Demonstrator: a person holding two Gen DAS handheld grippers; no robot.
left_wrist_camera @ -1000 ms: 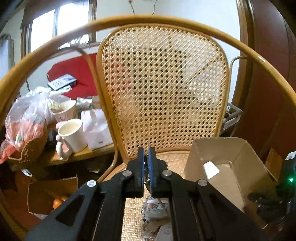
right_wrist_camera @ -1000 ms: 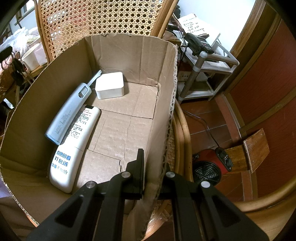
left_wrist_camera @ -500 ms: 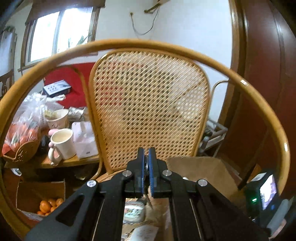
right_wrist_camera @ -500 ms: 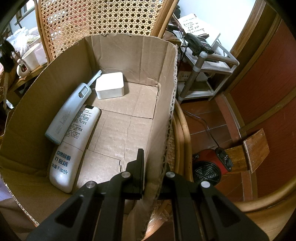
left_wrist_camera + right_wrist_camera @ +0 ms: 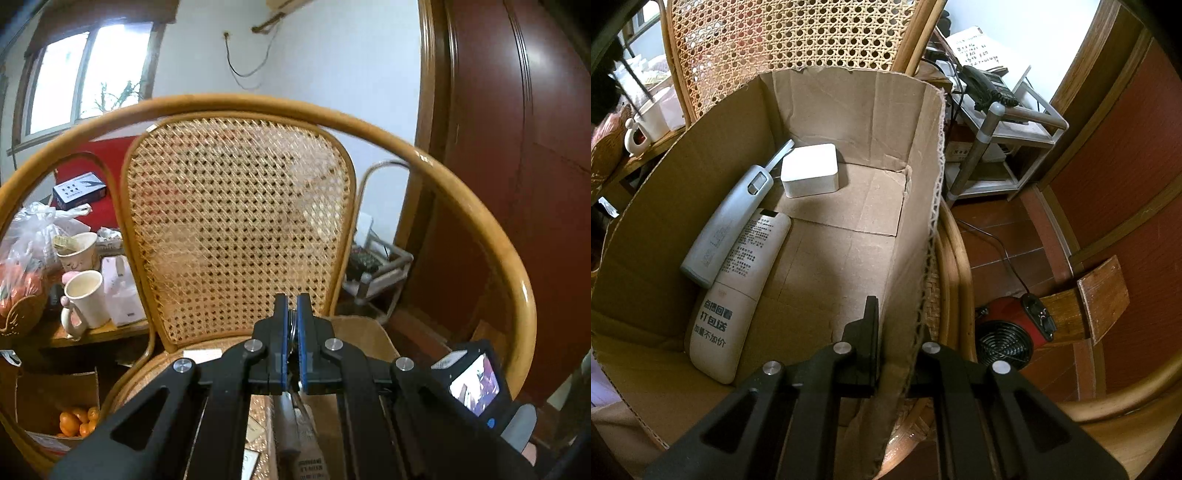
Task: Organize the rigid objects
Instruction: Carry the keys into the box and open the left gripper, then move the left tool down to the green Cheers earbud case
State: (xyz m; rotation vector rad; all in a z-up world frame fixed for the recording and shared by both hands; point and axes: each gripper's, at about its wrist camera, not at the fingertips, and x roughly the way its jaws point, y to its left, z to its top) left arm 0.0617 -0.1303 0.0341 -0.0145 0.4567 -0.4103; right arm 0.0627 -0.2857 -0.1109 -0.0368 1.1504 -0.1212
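A: Item 1, right claw (image 5: 897, 328)?
B: Pinching near wall of cardboard box (image 5: 857, 110), one finger inside, other outside. Prob. purpose: keeps box steady, mouth open for drop-ins.
A: Item 2, left claw (image 5: 291, 314)?
B: Pressed nearly together on thin metal bit, poss. a ring. Grey thing (image 5: 286, 421) hangs under it, ID unclear. Held over chair seat, near box. Next one in, I'd guess.
A: Box contents?
B: Along left wall: white printed bottle (image 5: 738, 288), grey long-handled tool (image 5: 727, 225) touching it. Small white case (image 5: 809, 170) at far end. Packed to one side, so right half of floor is free.
A: Beyond?
B: Rattan chair back (image 5: 236, 229), then table (image 5: 110, 330) w/ mug (image 5: 86, 299).
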